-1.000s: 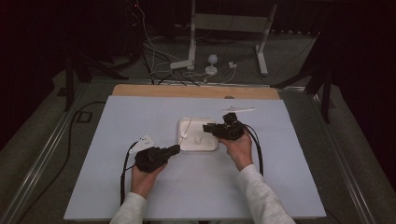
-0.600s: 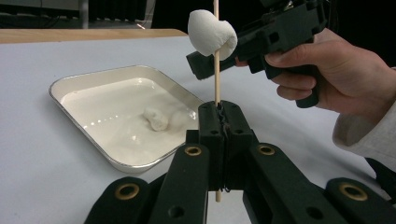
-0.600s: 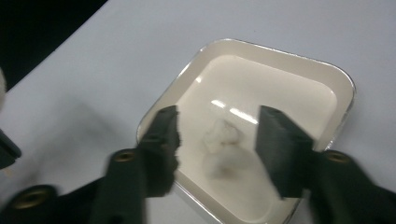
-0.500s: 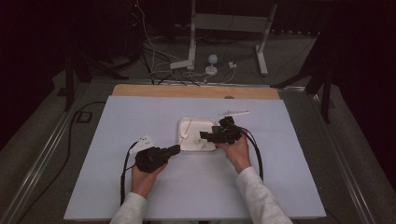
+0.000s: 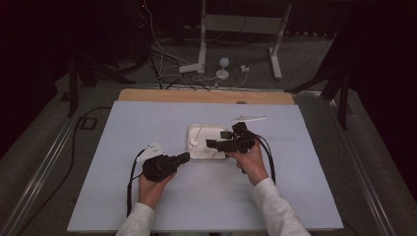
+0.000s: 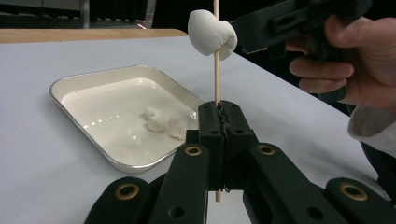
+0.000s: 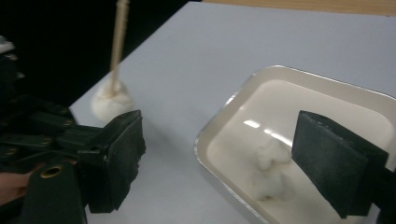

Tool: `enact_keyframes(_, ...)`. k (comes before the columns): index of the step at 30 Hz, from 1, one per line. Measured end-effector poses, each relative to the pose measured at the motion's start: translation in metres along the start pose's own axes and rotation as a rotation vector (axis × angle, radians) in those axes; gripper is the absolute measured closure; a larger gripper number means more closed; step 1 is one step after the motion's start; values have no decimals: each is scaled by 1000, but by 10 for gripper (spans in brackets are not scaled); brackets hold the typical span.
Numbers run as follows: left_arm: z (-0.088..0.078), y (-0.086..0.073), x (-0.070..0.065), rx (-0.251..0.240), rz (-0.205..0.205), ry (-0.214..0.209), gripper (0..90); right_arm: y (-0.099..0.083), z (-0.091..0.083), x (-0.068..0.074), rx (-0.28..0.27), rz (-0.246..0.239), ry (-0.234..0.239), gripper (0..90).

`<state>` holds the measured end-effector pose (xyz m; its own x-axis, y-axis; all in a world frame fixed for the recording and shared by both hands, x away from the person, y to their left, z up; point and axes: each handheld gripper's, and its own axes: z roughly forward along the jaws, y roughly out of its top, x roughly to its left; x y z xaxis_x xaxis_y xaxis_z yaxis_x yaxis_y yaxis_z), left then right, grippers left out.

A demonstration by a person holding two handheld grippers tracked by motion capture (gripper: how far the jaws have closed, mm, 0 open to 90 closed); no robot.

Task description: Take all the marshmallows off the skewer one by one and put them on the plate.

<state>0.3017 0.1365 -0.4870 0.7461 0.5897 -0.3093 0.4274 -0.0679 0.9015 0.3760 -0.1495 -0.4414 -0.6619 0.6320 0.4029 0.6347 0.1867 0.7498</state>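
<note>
My left gripper (image 6: 218, 112) is shut on a thin wooden skewer (image 6: 216, 70) that stands upright beside a white tray (image 6: 70, 84). A white marshmallow (image 6: 212, 33) is threaded on the skewer above the jaws. My right gripper (image 7: 224, 135) is next to that marshmallow (image 7: 111, 102); its jaws have just been opening and nothing is between them. Its black body (image 6: 289, 21) reaches in from the right in the left gripper view. A couple of marshmallows (image 7: 268, 170) lie in the tray (image 7: 210, 130). From above, the left gripper (image 5: 184, 157) and right gripper (image 5: 216, 139) meet at the tray's front edge (image 5: 209, 156).
A pale board (image 5: 123, 128) covers the table, with a wooden strip (image 5: 196, 96) along its far edge. A white stick-like item (image 5: 248, 118) lies behind the tray at the right. Cables and metal stand legs (image 5: 201, 44) are on the floor beyond.
The right gripper's jaws have opened wide, and it has shifted slightly left and toward me. The left gripper and its skewer have stayed put.
</note>
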Motion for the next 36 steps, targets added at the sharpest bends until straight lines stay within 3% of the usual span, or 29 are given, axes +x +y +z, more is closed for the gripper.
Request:
enact_keyframes(14, 1, 1, -2, -10, 0, -12, 900, 3, 6, 24, -3, -24, 126, 147)
enact_keyframes(25, 2, 2, -6, -12, 7, -24, 900, 0, 20, 33, 24, -26, 178, 169)
enact_keyframes(31, 3, 3, -8, -17, 12, -34, 900, -2, 25, 36, 51, -45, 197, 312)
enact_keyframes(35, 4, 3, -8, -16, 18, -40, 900, -2, 25, 36, 37, -41, 217, 486)
enact_keyframes(36, 4, 2, -8, -14, 18, -41, 900, -2, 25, 35, 25, -32, 231, 586)
